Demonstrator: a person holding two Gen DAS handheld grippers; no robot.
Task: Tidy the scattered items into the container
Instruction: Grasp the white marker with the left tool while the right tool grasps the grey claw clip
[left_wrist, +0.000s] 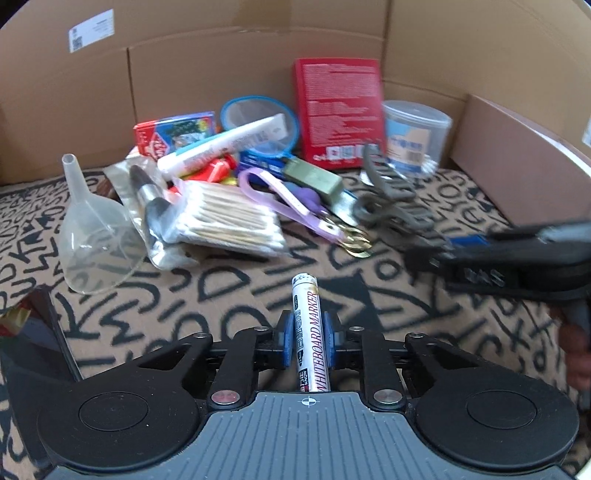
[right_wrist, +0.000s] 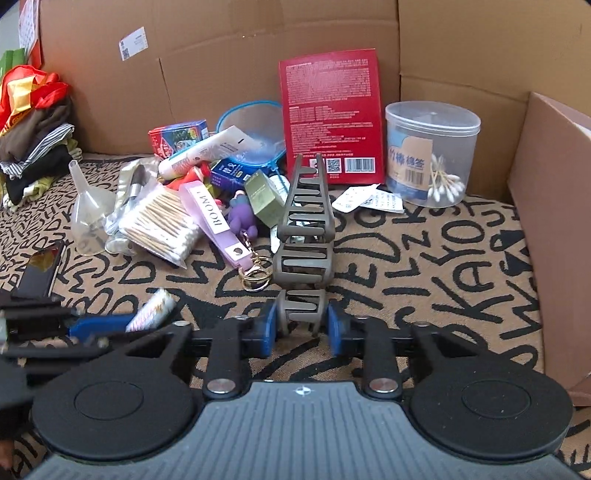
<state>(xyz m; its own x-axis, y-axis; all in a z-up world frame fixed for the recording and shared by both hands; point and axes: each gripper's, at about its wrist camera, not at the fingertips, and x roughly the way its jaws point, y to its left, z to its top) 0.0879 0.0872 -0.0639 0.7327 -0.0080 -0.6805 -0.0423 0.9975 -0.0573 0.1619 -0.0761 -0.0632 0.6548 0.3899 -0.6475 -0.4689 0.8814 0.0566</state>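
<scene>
Clamped between the blue pads of the left gripper (left_wrist: 306, 341), a whiteboard marker (left_wrist: 306, 325) points toward the clutter heap before the red box (left_wrist: 338, 110). Only the right wrist view shows the right gripper (right_wrist: 302, 325) closed on a grey hair claw (right_wrist: 304, 236), plus folded clothes (right_wrist: 37, 147) far left of the red box (right_wrist: 330, 114).

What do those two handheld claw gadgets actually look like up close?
Both look alike: the left gripper and right gripper have black linkage arms with silver rivets, blue finger pads, two round black discs, and a ribbed grey body marked with a small white crosshair. No cables show.
</scene>
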